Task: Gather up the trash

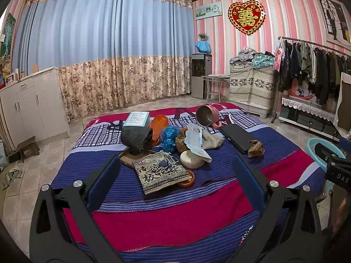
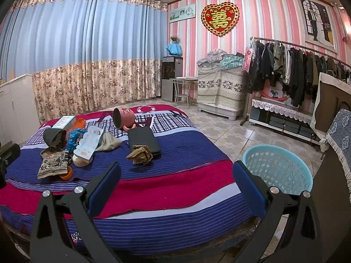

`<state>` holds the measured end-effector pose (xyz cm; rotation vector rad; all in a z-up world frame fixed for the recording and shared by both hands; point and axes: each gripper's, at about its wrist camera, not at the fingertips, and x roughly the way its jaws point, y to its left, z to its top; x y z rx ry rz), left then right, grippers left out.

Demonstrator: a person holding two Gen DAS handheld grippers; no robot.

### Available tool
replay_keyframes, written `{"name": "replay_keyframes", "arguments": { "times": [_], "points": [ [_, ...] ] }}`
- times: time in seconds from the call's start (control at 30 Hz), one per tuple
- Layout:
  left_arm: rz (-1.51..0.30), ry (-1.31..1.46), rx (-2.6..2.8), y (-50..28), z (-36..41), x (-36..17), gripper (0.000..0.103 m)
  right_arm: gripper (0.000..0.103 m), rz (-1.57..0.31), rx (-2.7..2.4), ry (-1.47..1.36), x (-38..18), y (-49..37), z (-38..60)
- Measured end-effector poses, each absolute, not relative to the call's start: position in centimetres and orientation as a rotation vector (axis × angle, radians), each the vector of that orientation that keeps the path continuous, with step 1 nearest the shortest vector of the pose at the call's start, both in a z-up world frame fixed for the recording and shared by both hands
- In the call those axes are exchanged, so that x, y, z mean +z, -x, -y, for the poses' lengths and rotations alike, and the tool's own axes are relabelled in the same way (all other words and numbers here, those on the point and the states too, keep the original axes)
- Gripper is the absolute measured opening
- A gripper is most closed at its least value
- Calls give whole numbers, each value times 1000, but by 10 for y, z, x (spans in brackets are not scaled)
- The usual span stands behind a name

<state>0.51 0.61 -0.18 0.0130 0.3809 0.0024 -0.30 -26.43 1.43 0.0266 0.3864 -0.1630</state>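
A heap of items lies on the bed (image 1: 166, 214): a printed packet (image 1: 161, 172), a round white tub (image 1: 191, 159), a white wrapper (image 1: 195, 141), blue crumpled plastic (image 1: 170, 137), an orange bag (image 1: 158, 123) and a brown crumpled wad (image 1: 255, 149). The wad also shows in the right wrist view (image 2: 140, 154). A light blue basket (image 2: 277, 168) stands on the floor right of the bed. My left gripper (image 1: 175, 178) is open and empty, just short of the packet. My right gripper (image 2: 176, 182) is open and empty above the bed's near edge (image 2: 153, 197).
A pink metal mug (image 1: 207, 114), a black flat case (image 1: 238, 138), a teal box (image 1: 138, 118) and a dark quilted pouch (image 1: 136, 137) also lie on the bed. A white cabinet (image 1: 33, 103) stands left. A clothes rack (image 2: 291, 70) and a covered chair (image 2: 339, 144) stand right.
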Motion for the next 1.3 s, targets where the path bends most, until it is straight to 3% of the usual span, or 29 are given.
{"name": "replay_keyframes", "arguments": {
  "times": [0.77,1.3],
  "points": [
    [-390,-23,15,-11,-13,-6,98,99,-384,-151,-31,6,-1,266],
    [-519,-15,92,-62,-42,-48,98,99,-470,-204,-18,-19,-47,270]
  ]
}}
